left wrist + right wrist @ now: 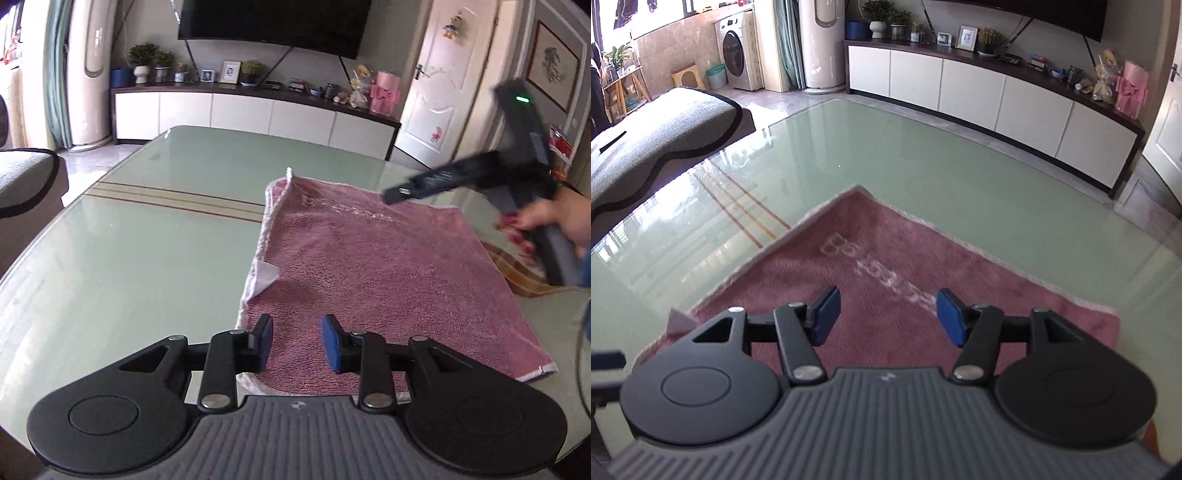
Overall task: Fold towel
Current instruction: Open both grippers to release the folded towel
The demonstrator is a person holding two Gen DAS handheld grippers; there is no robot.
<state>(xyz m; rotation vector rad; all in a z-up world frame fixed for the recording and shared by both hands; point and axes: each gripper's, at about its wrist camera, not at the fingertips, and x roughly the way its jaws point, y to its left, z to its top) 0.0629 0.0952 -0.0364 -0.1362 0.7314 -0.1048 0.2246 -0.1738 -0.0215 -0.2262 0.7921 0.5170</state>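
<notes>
A pink towel (376,266) with a white hem lies folded on the green glass table (147,229); a white label sticks out at its left edge. My left gripper (297,341) is open and empty, low over the towel's near left edge. The right gripper's body (509,177), blurred, is held in a hand above the towel's far right side. In the right wrist view my right gripper (886,317) is open and empty above the towel (879,258), which shows pale lettering.
A grey sofa (646,147) stands left of the table. A white cabinet (997,96) with plants, frames and pink gift boxes runs along the back wall under a television. A white door (439,81) is at the right.
</notes>
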